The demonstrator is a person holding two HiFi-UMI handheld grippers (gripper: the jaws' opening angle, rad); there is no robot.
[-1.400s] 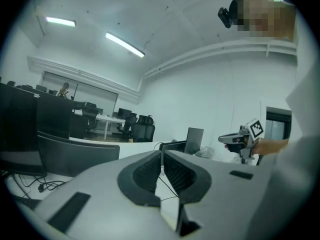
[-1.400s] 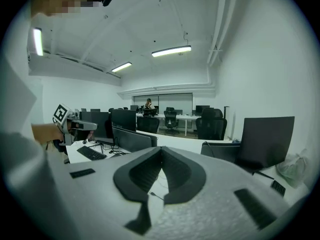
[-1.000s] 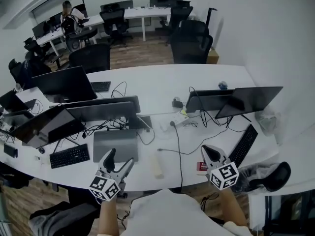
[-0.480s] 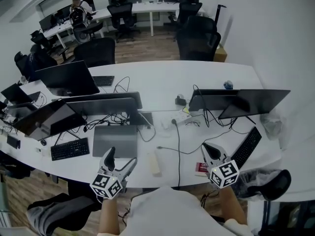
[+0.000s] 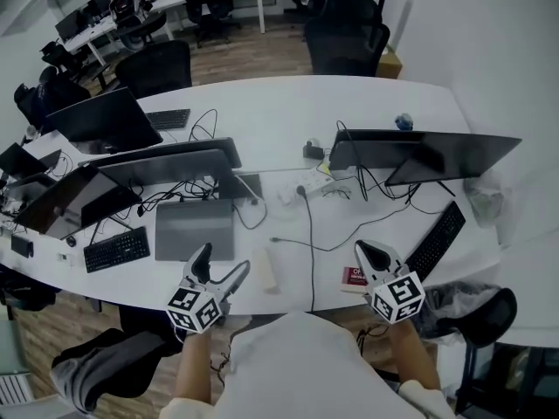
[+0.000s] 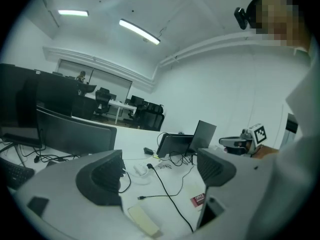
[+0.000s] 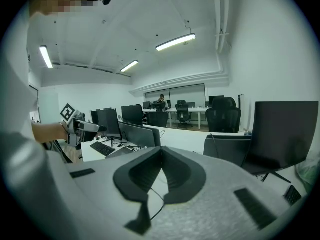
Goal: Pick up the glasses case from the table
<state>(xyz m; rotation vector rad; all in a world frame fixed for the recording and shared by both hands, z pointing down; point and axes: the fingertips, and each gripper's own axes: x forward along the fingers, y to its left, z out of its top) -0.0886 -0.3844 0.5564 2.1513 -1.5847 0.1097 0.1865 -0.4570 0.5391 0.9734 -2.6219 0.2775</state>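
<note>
**A:** Glasses case (image 5: pixel 269 271): pale, long, lying flat at the near edge of the table (image 5: pixel 262 112), just right of the left gripper (image 5: pixel 224 264).

**B:** Left claw?

**A:** Released; its jaws have just been opening and stand wide; nothing between the pads; from its own view the case lies low, ahead of the gap and under it.

**B:** Right gripper (image 5: pixel 374 256)?

**A:** Clenched on nothing, jaws pressed together; over the near edge by a red card (image 5: pixel 354 276), well apart from the case.

**B:** Anything crowding the case?

**A:** Black cable (image 5: pixel 310 234) running back from the near edge, close on the case's right; apart from it, as far as I can tell; closed grey laptop (image 5: pixel 194 230) farther back on the left.

**B:** How to take it well?

**A:** My reading: lower the left jaws across the short width, near the middle; keep the right-hand pad clear of the cable; close firmly before lifting; lift level, since a smooth case may slip.
</note>
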